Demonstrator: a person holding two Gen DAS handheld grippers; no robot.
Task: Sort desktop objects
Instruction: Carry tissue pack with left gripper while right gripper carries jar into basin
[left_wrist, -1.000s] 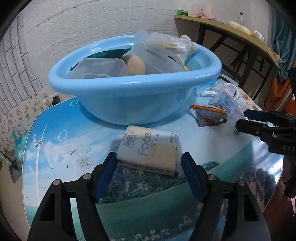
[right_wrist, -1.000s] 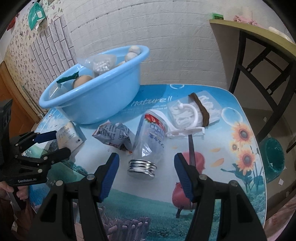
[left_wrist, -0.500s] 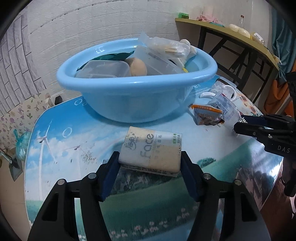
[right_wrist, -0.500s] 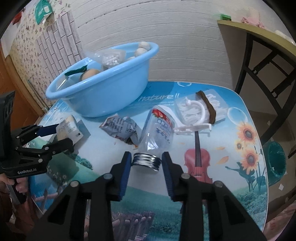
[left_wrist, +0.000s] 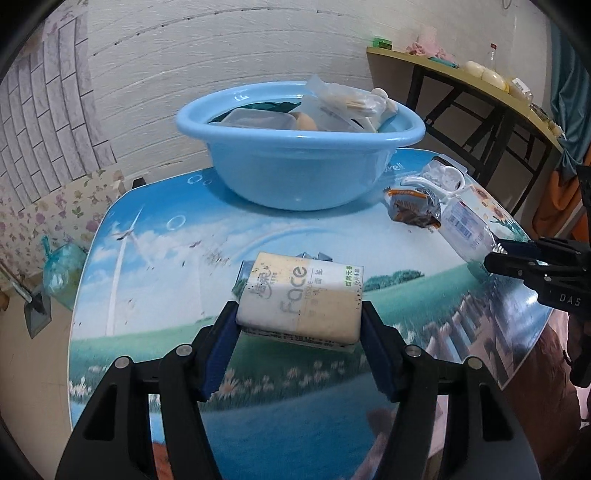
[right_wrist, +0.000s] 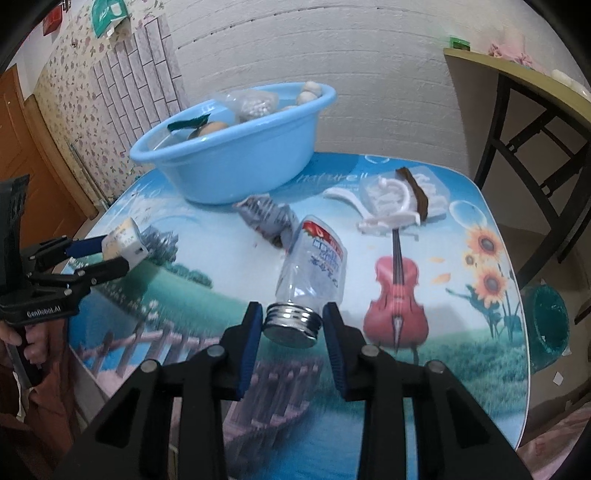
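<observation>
Indoors, a bench (right_wrist: 480, 229) printed with sky, meadow, sunflowers and a red violin fills the middle of both views, backed by a white ribbed wall, with floral wallpaper and a wooden door at the upper left of the right wrist view. A yellow-topped side table (left_wrist: 480, 85) on black legs stands at the upper right of the left wrist view. A blue basin (left_wrist: 299, 170) heaped with containers and bags sits at the bench's far edge. Before it lie a crumpled snack wrapper (right_wrist: 269, 221) and a white plastic hanger (right_wrist: 391, 206) on a clear packet crossed by a brown band.

At lower centre of the left wrist view, the left gripper (left_wrist: 299, 332) has its jaws pressed against both ends of the tissue pack (left_wrist: 301, 299), which is raised off the bench; a second ago the jaws stood wide and the pack lay flat between them, and half a second ago they had just closed on it. At lower centre of the right wrist view, the right gripper (right_wrist: 293, 325) clamps the silver cap of the clear bottle (right_wrist: 314, 266), whose capped end is tipped up off the bench. A second ago those jaws were wide around the lying bottle
</observation>
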